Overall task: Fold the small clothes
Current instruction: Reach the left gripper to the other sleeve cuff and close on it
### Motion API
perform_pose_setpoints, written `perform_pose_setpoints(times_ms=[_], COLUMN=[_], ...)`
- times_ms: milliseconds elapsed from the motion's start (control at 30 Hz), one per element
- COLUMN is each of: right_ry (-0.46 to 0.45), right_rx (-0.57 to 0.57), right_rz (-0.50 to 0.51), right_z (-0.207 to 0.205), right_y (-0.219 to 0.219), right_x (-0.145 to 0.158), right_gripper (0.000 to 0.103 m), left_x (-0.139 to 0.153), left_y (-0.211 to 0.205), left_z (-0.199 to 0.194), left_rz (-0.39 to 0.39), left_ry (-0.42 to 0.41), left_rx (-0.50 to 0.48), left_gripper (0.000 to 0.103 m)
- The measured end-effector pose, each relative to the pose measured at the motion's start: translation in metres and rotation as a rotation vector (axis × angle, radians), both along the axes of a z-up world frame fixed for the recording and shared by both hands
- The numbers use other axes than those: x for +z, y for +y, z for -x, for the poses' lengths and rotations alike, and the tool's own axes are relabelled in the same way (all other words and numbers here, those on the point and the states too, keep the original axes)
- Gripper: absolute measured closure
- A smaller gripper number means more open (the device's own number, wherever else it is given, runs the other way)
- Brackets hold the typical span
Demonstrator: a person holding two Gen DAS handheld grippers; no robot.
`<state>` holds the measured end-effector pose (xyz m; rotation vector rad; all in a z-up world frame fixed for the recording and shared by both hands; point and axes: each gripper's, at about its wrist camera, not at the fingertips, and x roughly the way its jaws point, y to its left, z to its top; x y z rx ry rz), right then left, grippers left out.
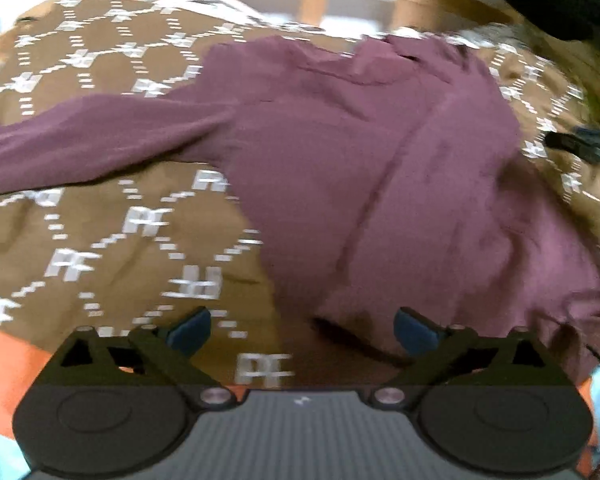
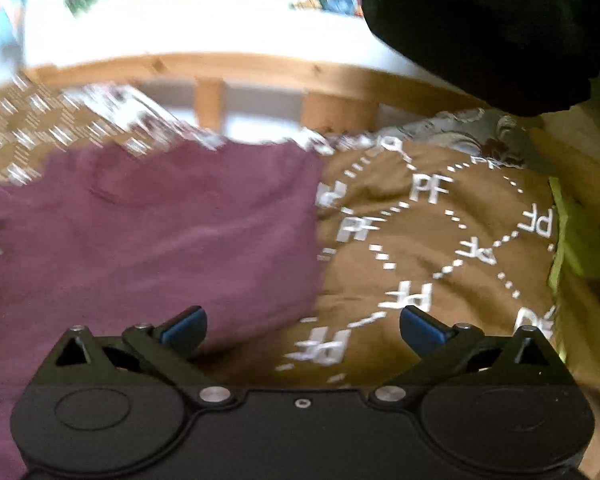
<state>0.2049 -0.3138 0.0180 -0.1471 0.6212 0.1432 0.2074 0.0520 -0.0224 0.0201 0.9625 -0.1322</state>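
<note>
A small maroon long-sleeved top lies spread on a brown blanket with a white "PF" pattern. One sleeve stretches out to the left. My left gripper is open and empty, just above the top's near hem. In the right wrist view the top fills the left half, its edge ending at mid-frame. My right gripper is open and empty, over the blanket beside the top's right edge. The other gripper's dark tip shows at the right edge of the left wrist view.
A wooden bed rail runs behind the blanket. A black mass hangs at the top right. A yellow-green item lies at the blanket's right edge. Orange fabric shows at the near left.
</note>
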Motion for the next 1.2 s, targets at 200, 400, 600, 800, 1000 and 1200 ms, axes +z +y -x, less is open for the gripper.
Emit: perform_pose_setpoints(times_ms=[200,400,600,800,1000,1200], right_ry=[-0.045,-0.001,0.066,0.051,0.063,0.056], right_rx=[0.136,0.159,0.148,0.096,0.134,0.11], right_rz=[-0.098,-0.193,-0.253,-0.291,-0.264,-0.313], right_z=[0.05,0.08,0.101,0.121,0.121,0.119], right_y=[0.019,0.035,0.051,0.064,0.085,0.088], right_x=[0.022,0.021,0.009,0.001,-0.01,-0.014], right_gripper=[0.001,0.001,0.001,0.001,0.001,0.001], left_x=[0.027,0.066,0.091,0.087,0.082,0.077], left_y=[0.06,0.142,0.211,0.252,0.275,0.283], left_z=[0.003,0.004,0.0,-0.02,-0.019,-0.03], left_rz=[-0.111,-0.159,-0.134,-0.109,0.086,0.105], left_ry=[-0.031,-0.082,-0.19,-0.204,-0.239,-0.258], left_rx=[0.162,0.392,0.579,0.801,0.933,0.975], left_gripper=[0.0,0.0,0.0,0.001,0.012,0.069])
